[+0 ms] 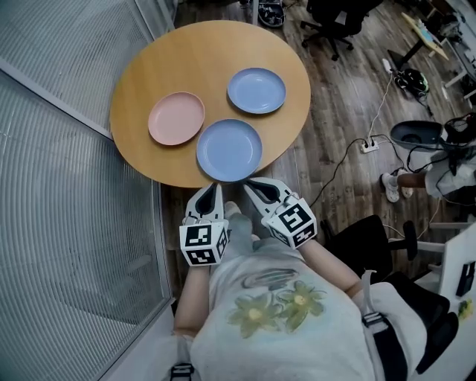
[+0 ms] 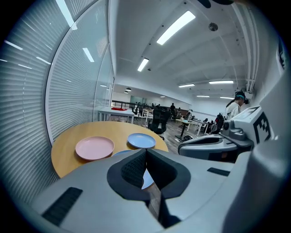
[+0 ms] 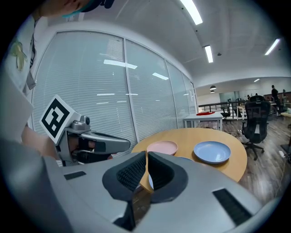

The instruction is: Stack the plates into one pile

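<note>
Three plates lie apart on the round wooden table (image 1: pixel 149 67): a pink plate (image 1: pixel 176 117) at the left, a blue plate (image 1: pixel 256 90) at the far right, and a second blue plate (image 1: pixel 229 149) at the near edge. My left gripper (image 1: pixel 210 188) and right gripper (image 1: pixel 253 186) hover side by side just short of the table's near edge, both shut with nothing between the jaws. In the left gripper view the pink plate (image 2: pixel 94 148) and far blue plate (image 2: pixel 141 140) show beyond the shut jaws. The right gripper view shows the pink plate (image 3: pixel 162 147) and blue plate (image 3: pixel 212 151).
A glass wall with blinds (image 1: pixel 52 186) runs along the table's left side. Office chairs (image 1: pixel 335 18), a power strip with cables (image 1: pixel 370 145) and a seated person's foot (image 1: pixel 392 186) are on the wooden floor at the right.
</note>
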